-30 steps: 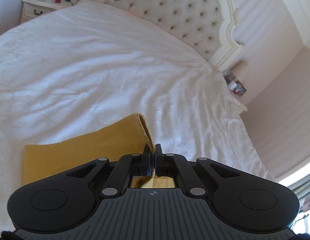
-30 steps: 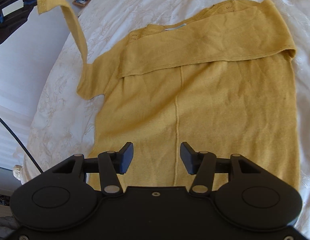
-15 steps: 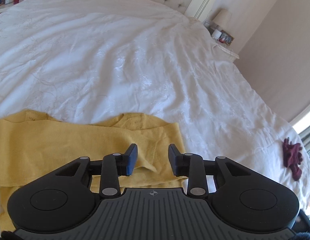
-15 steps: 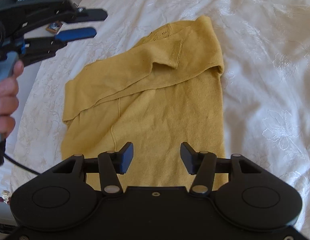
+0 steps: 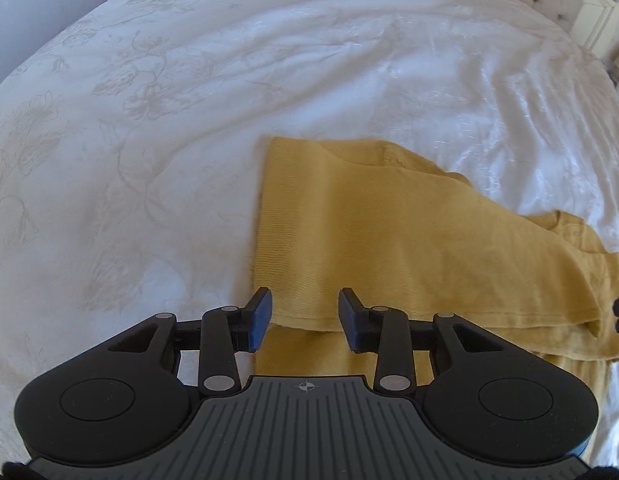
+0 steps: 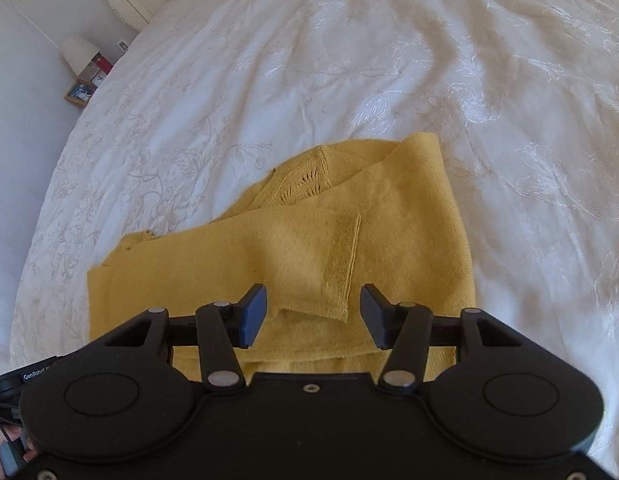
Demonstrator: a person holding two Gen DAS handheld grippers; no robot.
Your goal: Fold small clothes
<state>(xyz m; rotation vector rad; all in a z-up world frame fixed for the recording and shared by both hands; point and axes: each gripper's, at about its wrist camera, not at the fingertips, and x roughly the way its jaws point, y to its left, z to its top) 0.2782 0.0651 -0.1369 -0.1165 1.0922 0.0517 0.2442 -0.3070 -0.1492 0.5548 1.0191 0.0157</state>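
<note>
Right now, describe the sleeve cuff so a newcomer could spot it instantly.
Start at the white embroidered bedspread; the only coloured thing on it is a mustard-yellow knit sweater. One sleeve is folded across its body, and the cuff is the ribbed band at that sleeve's end, a denser knit than the smooth fabric around it.

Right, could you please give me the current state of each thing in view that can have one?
yellow sweater: lying on the bed, sleeves folded across the body, not held.
sleeve cuff: lying flat on top of the sweater, free.
left gripper: open, jaws have just been opening, nothing pinched, above the sweater's edge.
right gripper: open, empty, above the cuff.
white bedspread: spread out, lightly wrinkled.
</note>
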